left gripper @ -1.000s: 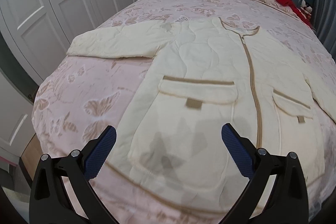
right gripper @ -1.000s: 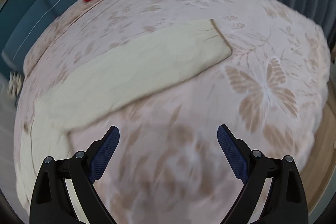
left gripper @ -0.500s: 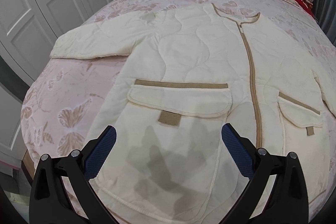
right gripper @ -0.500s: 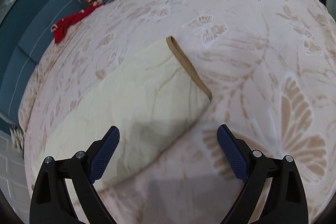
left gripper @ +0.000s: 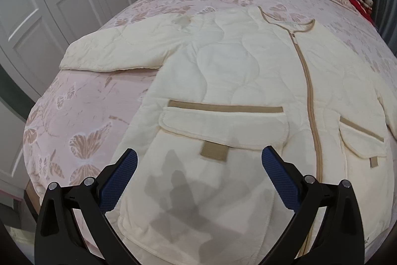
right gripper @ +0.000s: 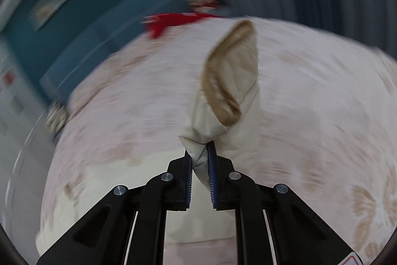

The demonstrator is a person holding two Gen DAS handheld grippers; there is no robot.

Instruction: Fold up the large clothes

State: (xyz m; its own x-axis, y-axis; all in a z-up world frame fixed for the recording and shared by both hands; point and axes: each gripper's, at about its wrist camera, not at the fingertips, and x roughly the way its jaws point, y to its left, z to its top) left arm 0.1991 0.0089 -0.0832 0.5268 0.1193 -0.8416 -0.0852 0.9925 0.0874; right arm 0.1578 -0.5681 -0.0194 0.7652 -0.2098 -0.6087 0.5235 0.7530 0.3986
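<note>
A: What's the left gripper (left gripper: 199, 179) doing?
B: Its jaws stand wide with nothing between them, above the hem of the cream jacket (left gripper: 238, 81), which lies front up across the pink bedspread (left gripper: 82, 121), collar toward twelve o'clock, one sleeve out at ten

A: And the right gripper (right gripper: 200, 167)?
B: Its jaws are closing, pads pinching the sleeve (right gripper: 223, 101) near its tan-lined cuff, which stands up toward twelve o'clock, blurred
</note>
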